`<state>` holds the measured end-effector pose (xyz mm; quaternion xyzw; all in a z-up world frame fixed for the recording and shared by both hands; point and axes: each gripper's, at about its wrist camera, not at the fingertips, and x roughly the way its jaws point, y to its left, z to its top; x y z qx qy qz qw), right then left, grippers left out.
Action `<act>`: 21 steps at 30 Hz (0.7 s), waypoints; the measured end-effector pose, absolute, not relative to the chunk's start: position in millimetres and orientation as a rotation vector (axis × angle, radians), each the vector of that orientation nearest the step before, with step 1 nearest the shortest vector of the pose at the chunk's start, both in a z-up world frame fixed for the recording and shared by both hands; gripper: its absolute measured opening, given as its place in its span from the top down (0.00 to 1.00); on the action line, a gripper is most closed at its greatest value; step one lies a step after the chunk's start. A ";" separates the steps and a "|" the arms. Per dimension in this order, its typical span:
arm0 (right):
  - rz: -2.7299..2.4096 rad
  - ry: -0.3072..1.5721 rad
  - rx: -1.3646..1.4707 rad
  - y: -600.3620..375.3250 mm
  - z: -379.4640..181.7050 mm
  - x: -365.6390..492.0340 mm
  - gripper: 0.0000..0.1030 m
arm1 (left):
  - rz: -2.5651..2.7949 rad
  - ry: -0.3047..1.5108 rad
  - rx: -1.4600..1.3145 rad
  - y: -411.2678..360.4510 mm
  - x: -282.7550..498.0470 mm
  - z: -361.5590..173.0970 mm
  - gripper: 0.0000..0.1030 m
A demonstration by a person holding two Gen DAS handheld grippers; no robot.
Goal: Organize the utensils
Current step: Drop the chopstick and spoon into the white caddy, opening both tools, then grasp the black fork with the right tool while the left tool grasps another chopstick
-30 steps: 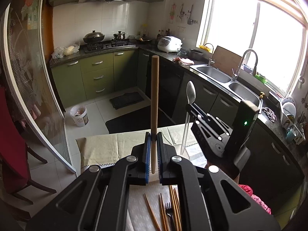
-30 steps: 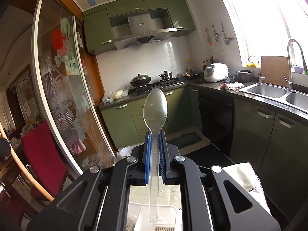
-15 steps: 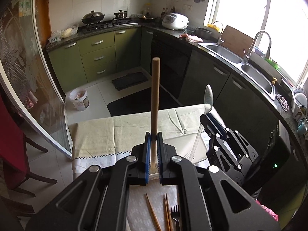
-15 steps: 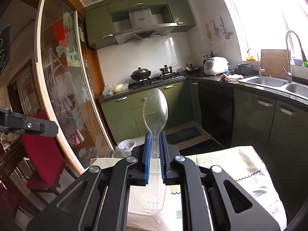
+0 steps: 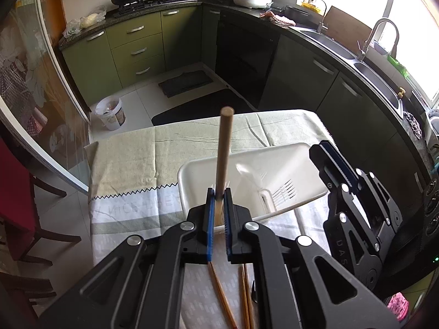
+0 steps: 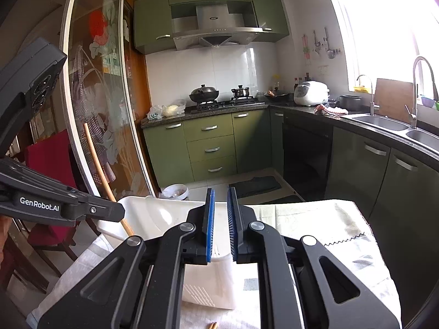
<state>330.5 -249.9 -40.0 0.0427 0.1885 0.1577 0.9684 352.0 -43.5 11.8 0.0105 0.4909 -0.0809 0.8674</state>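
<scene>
My left gripper (image 5: 217, 203) is shut on a wooden stick-like handle (image 5: 223, 150) that stands upright above the near edge of a white plastic tray (image 5: 274, 161). A clear plastic spoon (image 5: 251, 174) lies in the tray. My right gripper (image 6: 218, 213) is open and empty above the tray (image 6: 164, 216); it also shows in the left wrist view (image 5: 326, 159), over the tray's right end. The wooden handle (image 6: 94, 161) shows at the left of the right wrist view. Several wooden chopsticks (image 5: 241, 293) and a dark fork lie on the cloth near me.
The table has a pale patterned cloth (image 5: 153, 148). Green kitchen cabinets (image 5: 137, 49), a sink (image 5: 340, 46) and a glass sliding door (image 6: 101, 109) lie beyond. A red chair (image 5: 16, 192) stands at the table's left.
My right gripper opened and let go of the clear spoon, which now lies in the tray. Both grippers came down over the tray. The left gripper still holds the wooden handle.
</scene>
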 end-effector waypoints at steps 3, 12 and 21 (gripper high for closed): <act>0.334 0.380 0.104 -256.1 -37.1 317.6 0.90 | -0.172 1.040 0.021 -41.8 353.2 7.8 0.94; 0.396 0.463 0.121 -285.3 -28.3 259.9 0.64 | -0.179 1.040 0.001 -40.5 348.2 12.7 0.63; 0.534 0.859 0.006 -270.8 -73.6 225.8 0.59 | -0.236 0.994 -0.030 -34.8 300.8 38.0 0.38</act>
